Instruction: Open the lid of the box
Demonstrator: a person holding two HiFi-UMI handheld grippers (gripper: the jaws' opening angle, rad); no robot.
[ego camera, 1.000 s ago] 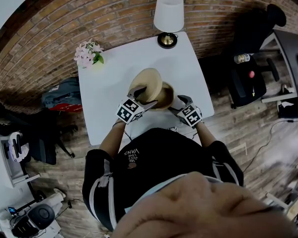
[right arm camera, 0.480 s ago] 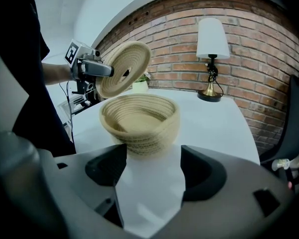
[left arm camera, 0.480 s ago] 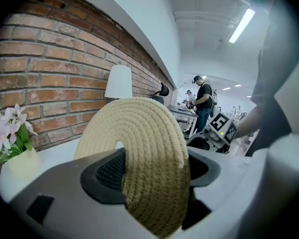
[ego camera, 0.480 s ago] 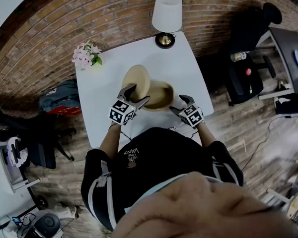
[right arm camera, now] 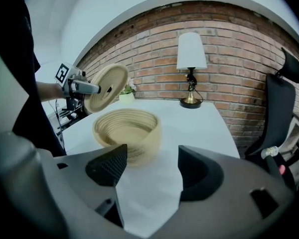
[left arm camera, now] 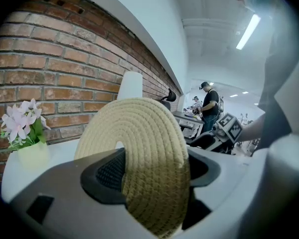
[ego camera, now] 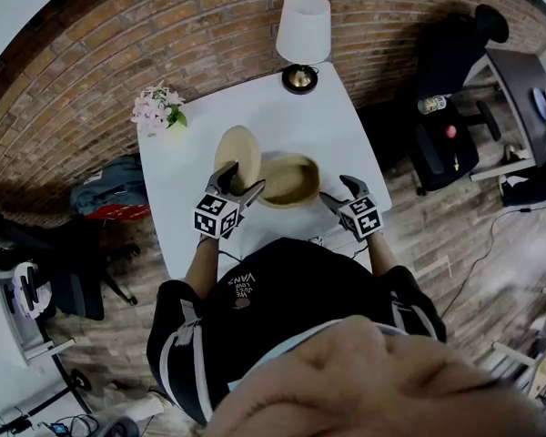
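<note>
One white table (ego camera: 346,144) carries one woven box (ego camera: 289,178), one lamp (ego camera: 302,30) and one flower vase (ego camera: 159,109). Above the table: one lid (ego camera: 237,151), one left gripper (ego camera: 239,182), one right gripper (ego camera: 338,191).

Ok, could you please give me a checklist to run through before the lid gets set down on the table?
1. Lid clear of box: ok. The lid is off the box, held tilted to its left.
2. Left hold: ok. The left gripper is shut on the lid's edge.
3. Right gripper free: ok. Its jaws are apart with nothing between them, just short of the box.
4. Set-down spot: ok. The table is bare left of the box; the flowers and lamp stand farther back.
5. Grip firm enough to tilt the lid flat: cannot tell.
</note>
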